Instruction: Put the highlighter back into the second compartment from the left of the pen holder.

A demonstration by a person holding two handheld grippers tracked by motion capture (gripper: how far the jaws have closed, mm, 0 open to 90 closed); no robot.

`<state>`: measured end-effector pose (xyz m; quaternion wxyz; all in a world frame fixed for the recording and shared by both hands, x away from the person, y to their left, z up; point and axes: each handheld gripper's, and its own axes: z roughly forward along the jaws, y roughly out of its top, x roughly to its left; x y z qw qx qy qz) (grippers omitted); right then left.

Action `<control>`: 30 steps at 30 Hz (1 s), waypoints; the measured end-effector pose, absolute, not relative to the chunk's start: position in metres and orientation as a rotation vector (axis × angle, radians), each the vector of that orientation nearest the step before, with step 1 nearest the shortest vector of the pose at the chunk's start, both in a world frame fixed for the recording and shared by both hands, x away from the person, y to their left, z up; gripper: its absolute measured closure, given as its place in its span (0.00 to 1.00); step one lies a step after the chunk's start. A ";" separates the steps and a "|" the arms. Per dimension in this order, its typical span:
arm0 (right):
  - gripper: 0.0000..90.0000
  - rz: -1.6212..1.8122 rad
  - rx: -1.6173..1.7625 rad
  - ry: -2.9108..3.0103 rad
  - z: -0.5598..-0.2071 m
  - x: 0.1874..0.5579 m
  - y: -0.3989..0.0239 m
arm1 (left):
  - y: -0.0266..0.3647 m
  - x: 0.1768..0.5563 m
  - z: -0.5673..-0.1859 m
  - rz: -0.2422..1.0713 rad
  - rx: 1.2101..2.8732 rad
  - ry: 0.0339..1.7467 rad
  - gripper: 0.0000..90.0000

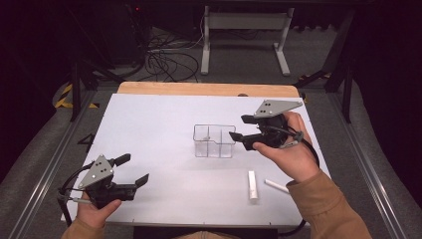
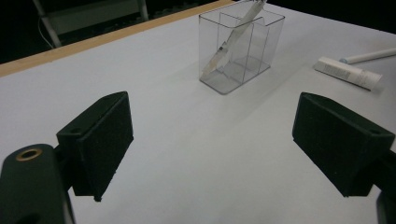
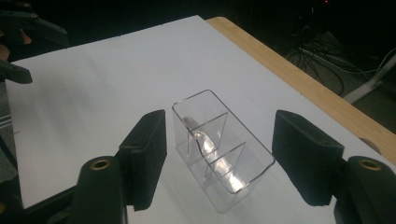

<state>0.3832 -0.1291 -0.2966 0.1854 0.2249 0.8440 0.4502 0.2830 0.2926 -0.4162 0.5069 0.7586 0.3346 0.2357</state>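
A clear plastic box [image 1: 214, 141] [image 2: 243, 44] [image 3: 219, 158] with several compartments stands mid-table. A thin white stick [image 2: 231, 42] leans inside its left compartment. My right gripper [image 1: 240, 127] [image 3: 222, 126] hovers open just right of the box, which appears past its empty jaws. A white tube [image 1: 253, 184] [image 2: 348, 72] and a slim white pen [image 1: 276, 186] [image 2: 369, 56] lie on the table in front of the box, near the right forearm. My left gripper [image 1: 133, 169] [image 2: 219, 140] is open and empty at the near left, pointing toward the box.
The white work surface [image 1: 159, 124] lies on a wooden table whose bare edge [image 1: 199, 88] shows at the far side. Beyond it stand a white desk frame [image 1: 244, 35] and loose cables [image 1: 169, 62] on the floor.
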 end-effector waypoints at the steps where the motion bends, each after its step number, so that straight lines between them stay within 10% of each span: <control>1: 0.40 1.271 0.629 2.380 -0.297 0.381 -0.131 | 0.292 0.283 -0.416 0.571 1.829 0.807 0.15; 30: 0.42 1.125 0.617 2.469 -0.326 0.359 -0.182 | 0.291 0.282 -0.415 0.570 1.826 0.807 0.15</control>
